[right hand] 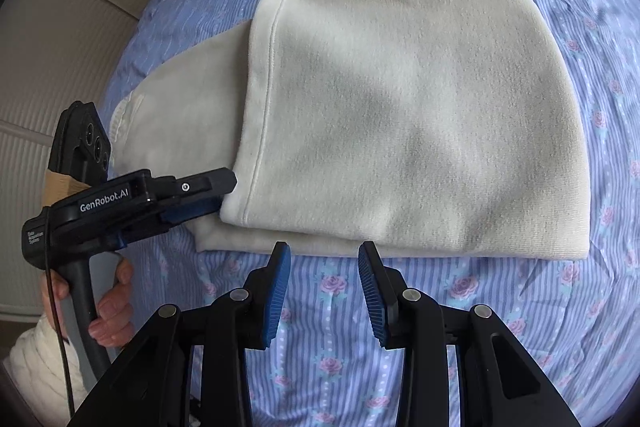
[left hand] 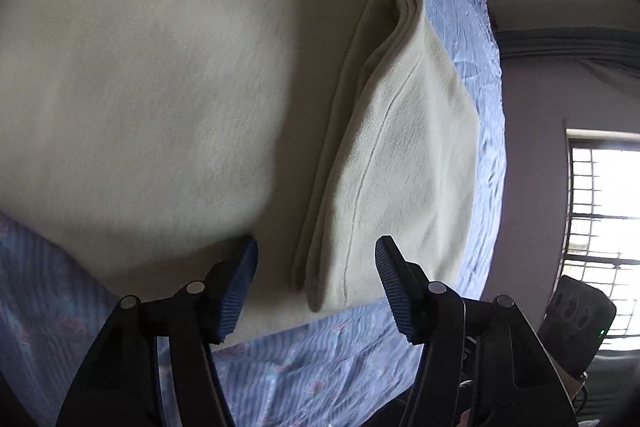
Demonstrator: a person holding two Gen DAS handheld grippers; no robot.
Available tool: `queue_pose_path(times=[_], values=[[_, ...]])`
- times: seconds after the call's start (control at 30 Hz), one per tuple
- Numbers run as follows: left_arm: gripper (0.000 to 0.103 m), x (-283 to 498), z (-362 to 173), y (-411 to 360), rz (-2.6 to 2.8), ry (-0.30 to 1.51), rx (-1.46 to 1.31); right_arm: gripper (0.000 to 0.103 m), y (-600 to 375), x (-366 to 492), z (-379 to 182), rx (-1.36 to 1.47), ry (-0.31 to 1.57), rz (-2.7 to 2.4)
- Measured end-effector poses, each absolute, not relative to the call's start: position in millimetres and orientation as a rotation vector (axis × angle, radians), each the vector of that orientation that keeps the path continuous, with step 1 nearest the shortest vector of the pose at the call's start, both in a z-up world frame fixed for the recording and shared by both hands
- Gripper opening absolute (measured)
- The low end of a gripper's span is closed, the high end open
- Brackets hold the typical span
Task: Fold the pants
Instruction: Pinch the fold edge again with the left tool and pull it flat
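The cream pants (right hand: 400, 115) lie on the blue striped bedsheet (right hand: 440, 327), already folded over once: a top layer with a stitched hem edge covers most of the pile, and a lower layer sticks out past that hem toward the left side of the right wrist view. The long axis of the bundle runs left to right across that view, so the near long edge faces the right tongs squarely.

The right tongs (right hand: 324, 267) hang just in front of that near edge, jaws spread apart, nothing between them, the fingertips close to the cloth but not touching it as far as can be told. The left tongs (right hand: 208, 195), held in the person's left hand (right hand: 112, 311), sit at the near left corner of the top layer, right at the hem. From its own camera the left tongs (left hand: 316, 259) are also spread wide and holding nothing, with the stacked hem edges lying straight ahead between the fingers.

So the left tongs are the nearer of the two to a usable edge: the hem corner is directly in their mouth, while the right tongs face the smooth folded side. A next fold probably turns on pinching that left end and carrying it along the long axis toward the far right end; the thick layered hem may slip if only the top ply is caught
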State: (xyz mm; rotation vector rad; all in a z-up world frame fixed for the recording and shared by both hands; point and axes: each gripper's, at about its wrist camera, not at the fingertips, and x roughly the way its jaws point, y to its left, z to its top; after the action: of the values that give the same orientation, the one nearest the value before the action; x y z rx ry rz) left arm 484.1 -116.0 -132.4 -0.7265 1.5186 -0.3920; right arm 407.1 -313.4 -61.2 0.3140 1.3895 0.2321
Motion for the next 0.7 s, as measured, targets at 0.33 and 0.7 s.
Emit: queue_pose_path(times=[0.33,0.7], values=[[0.032,483,-143,-142,-0.509,1.535,-0.889,0.037,-324,405,-58,0.332,1.387,0.201],[0.014,474,-97,-121,-0.498,1.404,-0.859,0.037,-313,403,-44,0.306,1.367,0.222]])
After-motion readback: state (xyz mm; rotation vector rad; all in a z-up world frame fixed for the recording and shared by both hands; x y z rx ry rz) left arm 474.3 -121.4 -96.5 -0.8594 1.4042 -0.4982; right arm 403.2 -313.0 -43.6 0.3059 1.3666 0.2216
